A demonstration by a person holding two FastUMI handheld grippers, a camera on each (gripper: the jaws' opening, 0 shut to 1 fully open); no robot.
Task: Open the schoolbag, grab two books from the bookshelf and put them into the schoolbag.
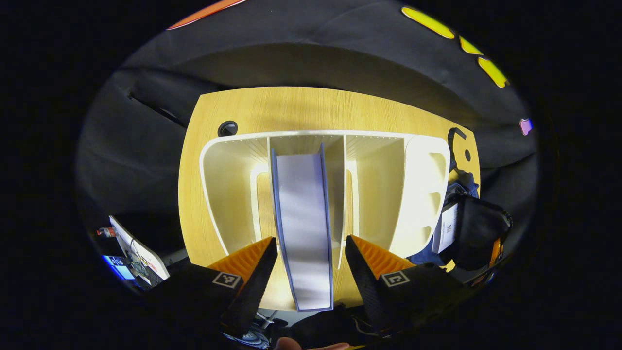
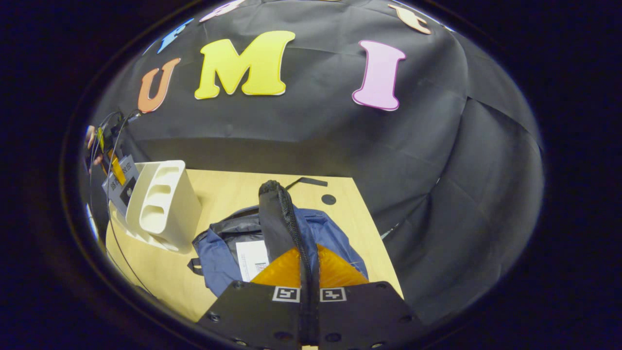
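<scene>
While the left gripper [image 1: 311,253] straddles it: the book [image 1: 303,218] stands upright in the shelf's [image 1: 233,184] middle slot, spine edge toward the camera, between the spread orange fingers [image 1: 248,255].
Left fingers: released, one on each side of the book, apart from its covers.
Right fingers: clenched on the bag's [image 2: 221,253] black zipper edge [image 2: 279,218], lifting that flap upright.
Step in hand: judged to be grasping a book while the bag is held open.
How to do it well: centre the fingers on the book, close squarely on both covers, then draw it straight out along the slot so it clears the dividers.
Risk: a skewed pull may drag the light shelf along the table [image 1: 291,104].
Shelf: white, near the table's back edge; one book in the middle slot, and the slots on either side look empty.
Bag: blue, lying just beside the shelf's end toward the table's right edge, mouth open; a white sheet [image 2: 252,257] shows inside, and I cannot tell whether it is a book.
</scene>
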